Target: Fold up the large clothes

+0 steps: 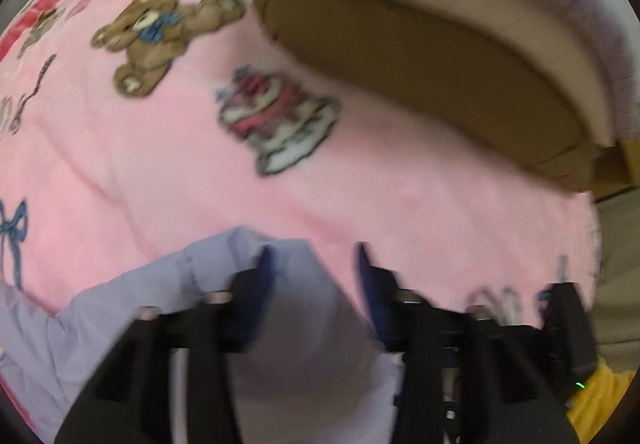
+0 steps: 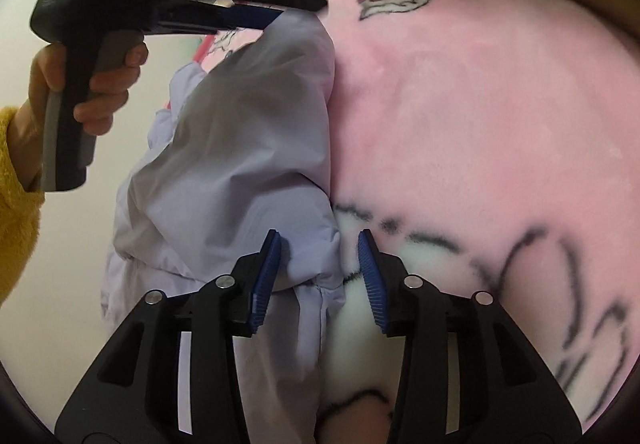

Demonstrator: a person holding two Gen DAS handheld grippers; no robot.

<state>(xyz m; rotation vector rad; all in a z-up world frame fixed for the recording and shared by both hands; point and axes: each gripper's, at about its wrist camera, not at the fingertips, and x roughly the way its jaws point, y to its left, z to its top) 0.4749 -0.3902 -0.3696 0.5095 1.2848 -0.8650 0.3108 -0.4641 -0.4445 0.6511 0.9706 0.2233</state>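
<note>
A lavender puffy garment (image 2: 240, 147) lies bunched along the left edge of a pink blanket (image 2: 460, 123) printed with bears and cakes. In the right wrist view my left gripper (image 2: 296, 7) sits at the garment's far top corner, where the cloth rises up to its narrow jaws. The blurred left wrist view shows the same garment (image 1: 120, 324) filling the gap of the left gripper (image 1: 314, 256). My right gripper (image 2: 320, 240) stands over the garment's near corner with its jaws apart. The cloth touches only the left blue pad (image 2: 268, 272) there.
A brown padded headboard (image 1: 420, 55) with a pale cushion on top borders the blanket (image 1: 160, 163) at the far right. A hand (image 2: 108, 83) in a yellow fleece sleeve (image 2: 16, 183) holds the left gripper's handle. Pale floor (image 2: 80, 264) lies past the bed's left edge.
</note>
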